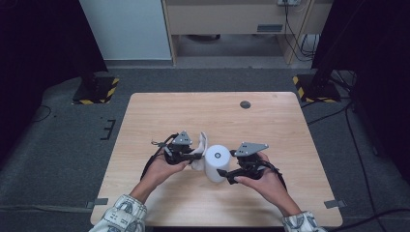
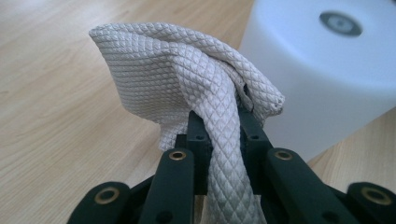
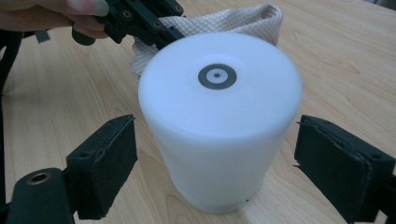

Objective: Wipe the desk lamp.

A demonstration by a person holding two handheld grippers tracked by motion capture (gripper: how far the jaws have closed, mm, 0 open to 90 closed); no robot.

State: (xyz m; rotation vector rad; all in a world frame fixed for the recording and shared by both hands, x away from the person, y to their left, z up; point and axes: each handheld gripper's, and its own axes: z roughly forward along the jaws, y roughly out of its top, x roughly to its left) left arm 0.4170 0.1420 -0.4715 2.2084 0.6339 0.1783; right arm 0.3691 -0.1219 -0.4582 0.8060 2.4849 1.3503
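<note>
— Pale wood table [image 1: 159, 111] in the middle of the high view, grey floor all round it. What sits on it?

— A white cylinder [image 1: 217, 163], upright, just below the centre of the frame, with a small dark ring on its flat top. A whitish cloth [image 1: 200, 147] stands up just left of it.

— And the hands?

— Both come in from the bottom edge, in patterned sleeves. The left gripper [image 1: 197, 155] points rightward at the cloth; the right gripper [image 1: 227, 164] points leftward, one jaw on the cylinder's upper side, the other on its lower side.

— Left gripper view?

— The cloth [image 2: 187, 88] takes up the centre: a quilted diamond weave, off-white, soft and bunched. The left gripper [image 2: 223, 126] has its black jaws pinched tight on a twisted fold of it. The cylinder [image 2: 327, 70], smooth and matte, is at upper right, close behind the cloth. Wood grain runs along the left.

— Right gripper view?

— The cylinder [image 3: 219, 121] stands centre frame on the table. The right gripper [image 3: 215, 161] is spread wide, its padded black jaws clear of the sides, a gap showing at each. At upper left, the left gripper [image 3: 180, 35] holds the cloth [image 3: 252, 21] just behind the cylinder, with fingers [image 3: 70, 11] of the left hand beside it.
</note>
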